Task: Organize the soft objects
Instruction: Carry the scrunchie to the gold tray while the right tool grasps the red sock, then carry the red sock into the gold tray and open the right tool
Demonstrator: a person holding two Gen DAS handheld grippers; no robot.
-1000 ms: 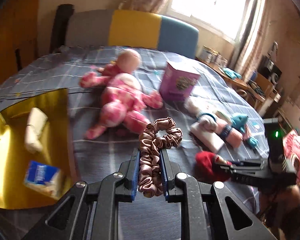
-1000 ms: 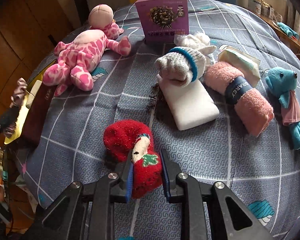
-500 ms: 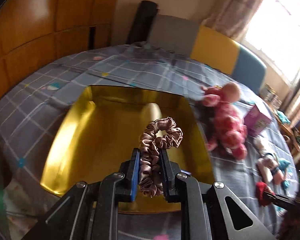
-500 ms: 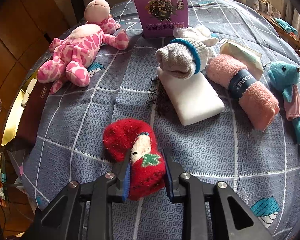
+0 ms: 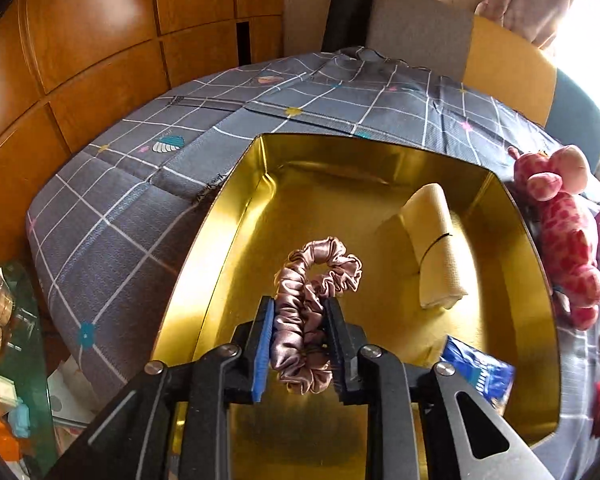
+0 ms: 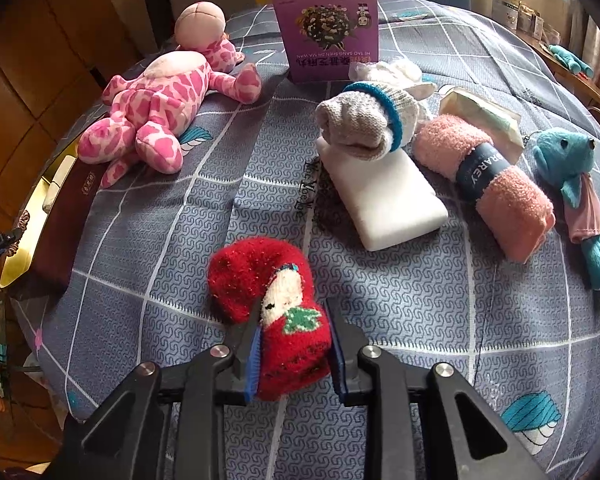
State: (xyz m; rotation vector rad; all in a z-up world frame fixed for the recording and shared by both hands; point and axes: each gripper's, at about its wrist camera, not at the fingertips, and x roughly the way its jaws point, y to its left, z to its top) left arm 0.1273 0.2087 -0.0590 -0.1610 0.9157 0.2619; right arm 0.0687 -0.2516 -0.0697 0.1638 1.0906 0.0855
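Left gripper (image 5: 298,346) hangs over the gold tin (image 5: 244,184), and the pink scrunchie (image 5: 310,300) sits right between its jaws, looping up past the tips. Those jaws have just been easing apart, yet both pads touch the satin, so it reads as a light hold on the scrunchie. Beneath it, bare gold floor to the left and ahead. To the right in the tin lie a blue packet (image 5: 478,372) near the front and a cream roll (image 5: 436,240) farther back, both clear of the scrunchie. Beyond the tin's right wall, the pink plush (image 5: 568,232) lies on the grey checked sheet (image 5: 140,200).

Over to the right gripper (image 6: 294,354): clenched on the red sock (image 6: 272,300), which rests on the sheet with its rolled end poking forward past the tips. Open cloth on both sides. Farther on, a white pad (image 6: 384,200) with a grey sock (image 6: 364,124) on its far end, a pink towel roll (image 6: 488,176) to the right, then a teal toy (image 6: 576,184). At the back, a purple box (image 6: 328,36).
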